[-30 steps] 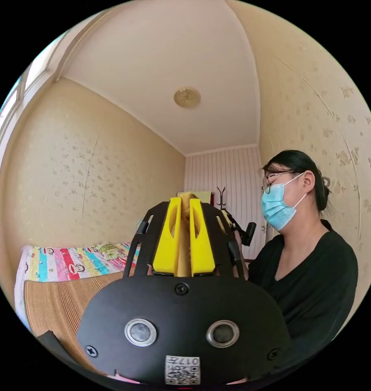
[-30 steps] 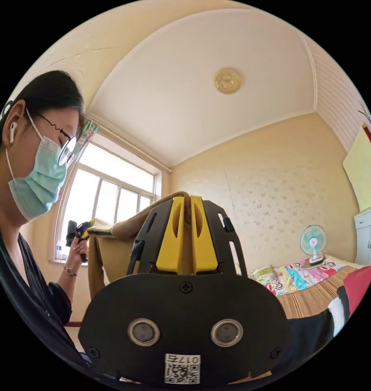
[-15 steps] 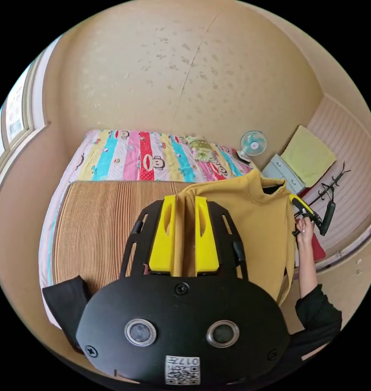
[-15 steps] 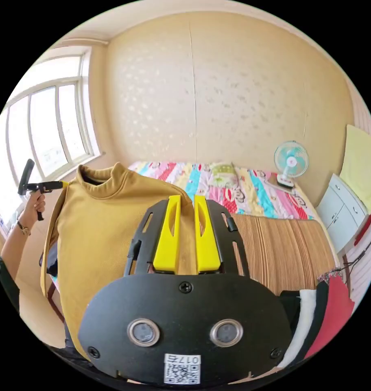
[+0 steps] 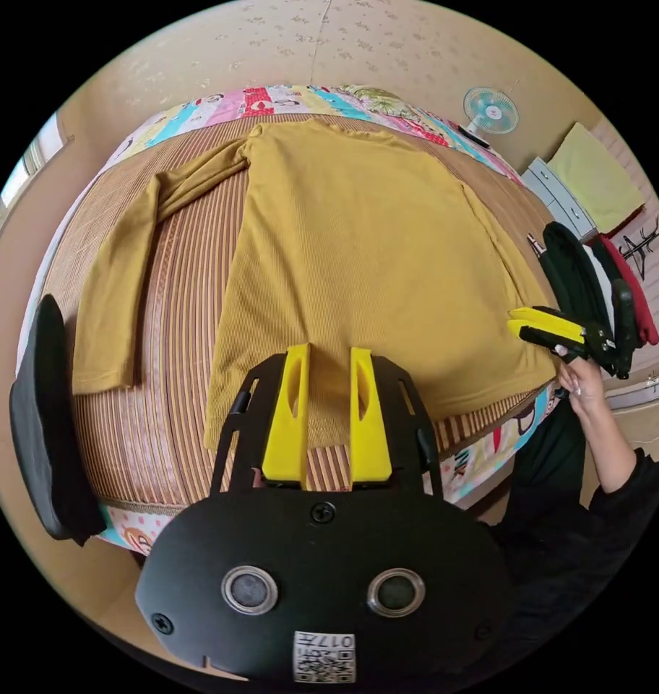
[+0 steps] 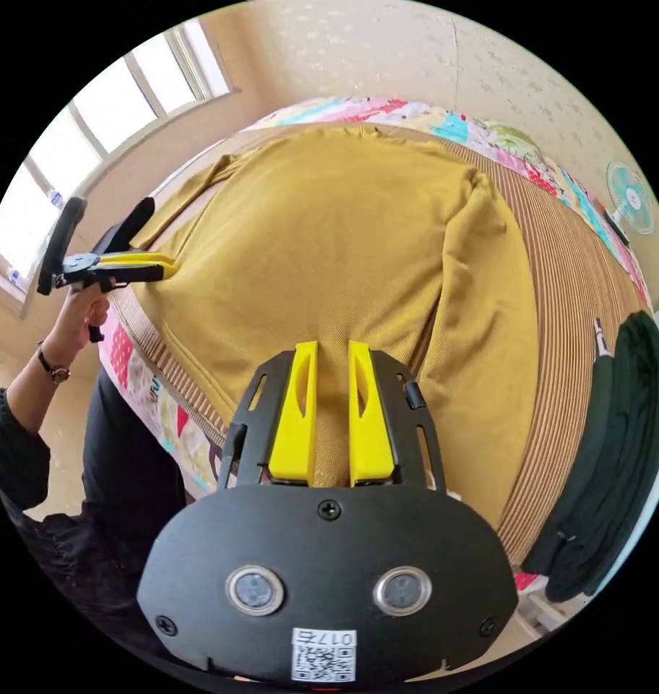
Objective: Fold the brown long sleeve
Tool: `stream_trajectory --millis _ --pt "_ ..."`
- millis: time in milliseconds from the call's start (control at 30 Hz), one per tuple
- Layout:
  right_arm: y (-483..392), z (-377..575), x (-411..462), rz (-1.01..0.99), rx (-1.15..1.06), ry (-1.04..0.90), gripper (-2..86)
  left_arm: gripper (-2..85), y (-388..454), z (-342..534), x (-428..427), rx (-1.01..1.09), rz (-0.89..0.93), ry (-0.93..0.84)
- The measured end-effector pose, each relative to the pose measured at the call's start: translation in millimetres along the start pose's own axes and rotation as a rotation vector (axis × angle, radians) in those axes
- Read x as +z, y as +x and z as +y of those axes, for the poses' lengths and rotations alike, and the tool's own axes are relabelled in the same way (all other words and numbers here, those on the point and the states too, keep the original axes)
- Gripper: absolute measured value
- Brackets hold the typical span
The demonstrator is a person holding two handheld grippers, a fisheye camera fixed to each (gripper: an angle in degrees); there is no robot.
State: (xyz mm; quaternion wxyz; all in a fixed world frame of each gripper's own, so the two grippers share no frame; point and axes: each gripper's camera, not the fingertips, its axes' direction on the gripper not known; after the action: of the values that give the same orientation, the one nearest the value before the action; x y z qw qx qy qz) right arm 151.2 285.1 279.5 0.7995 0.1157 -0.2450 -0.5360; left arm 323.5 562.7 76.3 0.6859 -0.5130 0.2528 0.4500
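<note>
The brown long sleeve shirt (image 5: 358, 238) lies flat on the striped mat (image 5: 185, 289), collar at the far end and hem at the near edge. One sleeve (image 5: 120, 289) is spread out to the side; the other sleeve (image 6: 474, 311) lies along the body. My left gripper (image 5: 329, 350) is shut on the hem, and in the right gripper view it (image 6: 172, 264) pinches a hem corner drawn to a point. My right gripper (image 6: 333, 347) is shut on the hem near the other corner, and in the left gripper view its tips (image 5: 514, 318) meet the shirt's edge.
A black garment (image 5: 48, 434) hangs over the mat's side. A pile of dark, white and red clothes (image 6: 618, 448) lies at the other side. A patterned quilt (image 5: 272, 97), a small fan (image 5: 490, 110) and a cabinet (image 5: 557, 195) lie beyond. The person stands at the bed's near edge.
The shirt was held up in the air by both grippers; now it lies spread flat on the mat. Both grippers have come down to the near edge, still holding the hem.
</note>
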Motion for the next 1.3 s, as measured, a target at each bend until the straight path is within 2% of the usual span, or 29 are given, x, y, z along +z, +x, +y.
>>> stream_trajectory --millis 33,200,300,367,433,567,667,733,800,833,900,967,1000,1033,1067,1133,1200,1233,1300 --pt "0.0 15.0 -5.9 -0.008 0.026 0.057 5.7 5.2 9.4 13.7 -3.5 -0.025 -0.027 0.0" --pt "6.3 51.3 -23.0 -0.024 0.065 -0.062 3.6 3.6 39.0 74.1 -13.1 -0.131 0.107 -0.066" --pt "8.1 82.0 -35.4 0.013 0.04 -0.078 2.9 4.0 59.0 110.1 -21.5 -0.111 0.161 -0.091" --pt "14.1 96.9 -40.5 -0.004 0.042 -0.074 2.5 4.4 58.5 123.4 -37.4 -0.091 0.213 -0.036" --pt "29.6 109.1 -48.4 -0.082 0.074 -0.06 1.9 5.1 31.4 129.5 -72.7 -0.11 0.153 0.099" --pt "57.0 118.0 -68.7 -0.184 0.154 -0.001 1.0 9.5 -55.6 107.2 -109.9 -0.22 -0.082 0.151" --pt "73.6 122.5 -83.1 -0.225 0.204 0.033 0.8 11.3 -132.5 75.3 -108.3 -0.256 -0.196 0.103" --pt "79.9 125.6 -92.6 -0.242 0.21 0.056 0.7 11.6 -176.4 51.9 -84.9 -0.231 -0.249 -0.015" --pt "82.4 128.0 -97.9 -0.245 0.212 0.065 0.7 11.3 -200.8 45.0 -60.4 -0.216 -0.214 -0.094" --pt "83.9 130.1 -100.6 -0.252 0.211 0.075 0.7 10.2 -211.4 46.9 -56.0 -0.219 -0.193 -0.08" --pt "87.5 133.9 -103.3 -0.276 0.221 0.089 0.6 7.0 -221.9 48.8 -63.3 -0.247 -0.206 -0.066" --pt "94.1 137.7 -105.1 -0.318 0.247 0.094 0.6 4.1 -232.1 45.8 -73.8 -0.266 -0.193 -0.138" --pt "99.6 140.9 -107.6 -0.351 0.261 0.105 0.6 3.4 -243.2 46.3 -87.7 -0.29 -0.085 -0.164" --pt "105.8 144.8 -111.0 -0.376 0.274 0.121 0.5 3.2 -256.1 50.1 -110.5 -0.304 0.102 -0.126" --pt "109.2 146.9 -112.9 -0.386 0.281 0.128 0.5 3.1 -263.6 52.4 -123.8 -0.312 0.205 -0.099" --pt "123.9 155.9 -120.4 -0.433 0.305 0.164 0.4 3.2 -296.9 59.3 -176.8 -0.324 0.618 0.013" --pt "132.1 161.5 -124.8 -0.485 0.292 0.195 0.4 3.3 -319.1 62.7 -218.3 -0.323 0.867 0.14" --pt "134.1 163.4 -127.0 -0.519 0.256 0.212 0.5 3.3 -326.8 60.0 -245.6 -0.299 0.976 0.217" --pt "134.7 164.8 -128.7 -0.539 0.212 0.227 0.5 3.5 -326.0 45.4 -284.5 -0.233 1.048 0.29"
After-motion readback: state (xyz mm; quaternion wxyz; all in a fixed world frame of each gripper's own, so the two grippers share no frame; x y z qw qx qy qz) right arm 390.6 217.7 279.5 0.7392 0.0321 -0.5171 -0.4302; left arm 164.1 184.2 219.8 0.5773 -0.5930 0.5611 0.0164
